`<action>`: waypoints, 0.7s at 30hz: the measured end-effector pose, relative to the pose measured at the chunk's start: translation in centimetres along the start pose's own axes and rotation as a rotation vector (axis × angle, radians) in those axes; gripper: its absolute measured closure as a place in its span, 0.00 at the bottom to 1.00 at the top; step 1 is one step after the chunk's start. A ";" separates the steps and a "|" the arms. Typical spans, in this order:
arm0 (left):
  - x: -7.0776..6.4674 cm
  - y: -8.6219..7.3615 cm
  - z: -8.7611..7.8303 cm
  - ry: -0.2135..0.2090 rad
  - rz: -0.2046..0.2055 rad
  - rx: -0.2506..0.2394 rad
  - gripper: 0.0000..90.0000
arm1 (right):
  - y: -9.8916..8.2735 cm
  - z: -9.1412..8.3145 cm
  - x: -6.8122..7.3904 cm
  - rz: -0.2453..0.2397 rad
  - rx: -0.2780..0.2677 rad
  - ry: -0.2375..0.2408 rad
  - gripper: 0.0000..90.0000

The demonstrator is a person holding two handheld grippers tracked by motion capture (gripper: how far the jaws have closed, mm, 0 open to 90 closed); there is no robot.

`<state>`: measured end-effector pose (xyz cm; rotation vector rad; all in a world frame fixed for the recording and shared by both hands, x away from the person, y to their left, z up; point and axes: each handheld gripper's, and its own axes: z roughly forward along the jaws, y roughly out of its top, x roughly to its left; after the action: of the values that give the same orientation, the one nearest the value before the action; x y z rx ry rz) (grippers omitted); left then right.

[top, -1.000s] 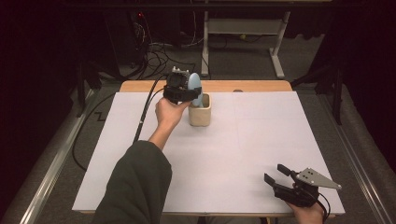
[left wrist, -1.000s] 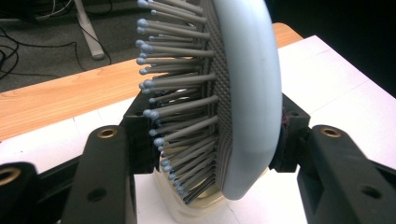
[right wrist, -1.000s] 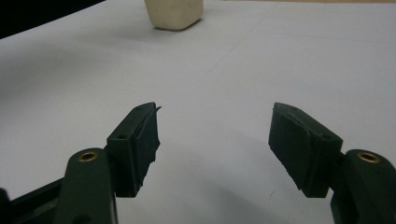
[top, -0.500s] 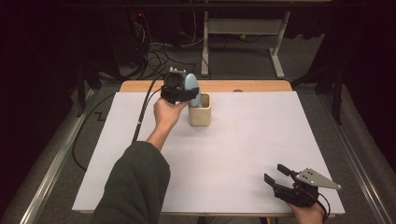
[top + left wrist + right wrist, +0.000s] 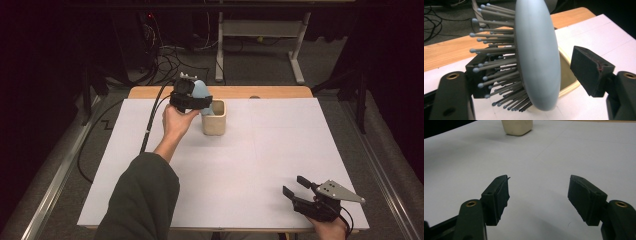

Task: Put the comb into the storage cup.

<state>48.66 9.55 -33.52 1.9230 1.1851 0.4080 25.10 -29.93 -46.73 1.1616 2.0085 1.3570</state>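
Over one beige cup (image 5: 214, 120) stands one grey hairbrush (image 5: 536, 55) — left claw (image 5: 529, 75) just opening, right claw (image 5: 539, 192) spread.

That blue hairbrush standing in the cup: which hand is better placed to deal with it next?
The left. The left gripper sits right at the hairbrush in the cup; its jaws have just been opening, the brush head between them. The right gripper rests open at the table's near corner, far away.
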 end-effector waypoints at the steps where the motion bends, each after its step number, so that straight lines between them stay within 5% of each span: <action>1: 0.0 0.0 0.0 -0.002 0.003 -0.001 0.25 | 0.0 0.0 0.0 0.000 0.000 0.000 0.38; 21: 0.2 0.0 -1.0 -0.008 0.021 -0.011 0.20 | 0.0 0.0 0.0 0.003 0.000 0.002 0.38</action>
<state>48.13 10.21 -32.90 1.9275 1.1564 0.4164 25.12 -29.92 -46.70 1.1644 2.0090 1.3600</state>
